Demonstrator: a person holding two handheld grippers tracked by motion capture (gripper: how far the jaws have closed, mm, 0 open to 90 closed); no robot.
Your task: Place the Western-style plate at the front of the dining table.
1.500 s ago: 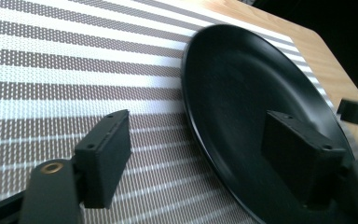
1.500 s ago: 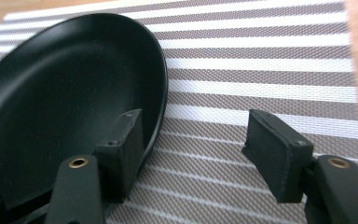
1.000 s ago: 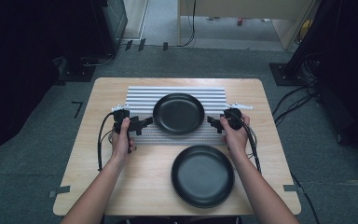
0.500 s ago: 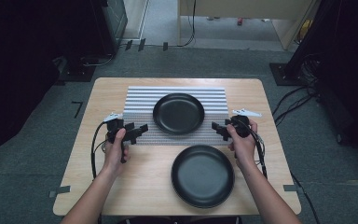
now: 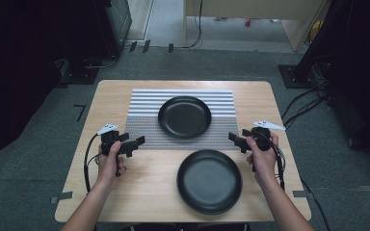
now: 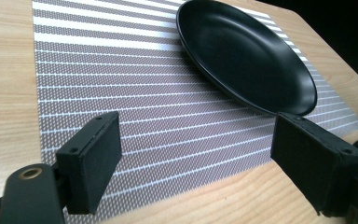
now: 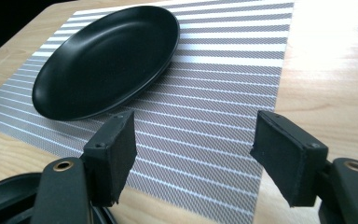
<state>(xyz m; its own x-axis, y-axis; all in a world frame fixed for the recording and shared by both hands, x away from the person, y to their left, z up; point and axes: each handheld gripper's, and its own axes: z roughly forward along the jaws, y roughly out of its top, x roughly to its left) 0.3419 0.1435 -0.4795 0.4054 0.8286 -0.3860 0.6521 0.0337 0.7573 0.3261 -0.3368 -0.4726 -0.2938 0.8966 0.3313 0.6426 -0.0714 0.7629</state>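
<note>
High view: left hand-held gripper [image 5: 138,142] sits at the near-left corner of the striped placemat [image 5: 144,120], jaws spread wide with nothing between them; they have just been opening further. Right hand-held gripper [image 5: 235,139] sits at the mat's near-right corner, jaws also wide and empty. Both point inward toward each other, level over the counter [image 5: 106,103]. Between them, a bit farther back, the black plate on the mat [image 5: 184,117]: round, matte, shallow raised rim, empty, lying flat at mid-mat and well apart from both sets of jaws. Nothing blocks either line to it, just bare mat. Second black plate [image 5: 209,181] of the same look lies on bare wood near the front edge, just below and inside the right hand [image 5: 264,159]; its rim shows at the bottom left of the right gripper view, close under that gripper. Left hand [image 5: 108,163] is over bare wood. Left gripper view: mat stripes run under the open jaws, plate rim just beyond the right-side pad. Cables trail from each gripper back toward the wrists. Grey carpet around the counter, dark equipment and loose cables off to the sides.
</note>
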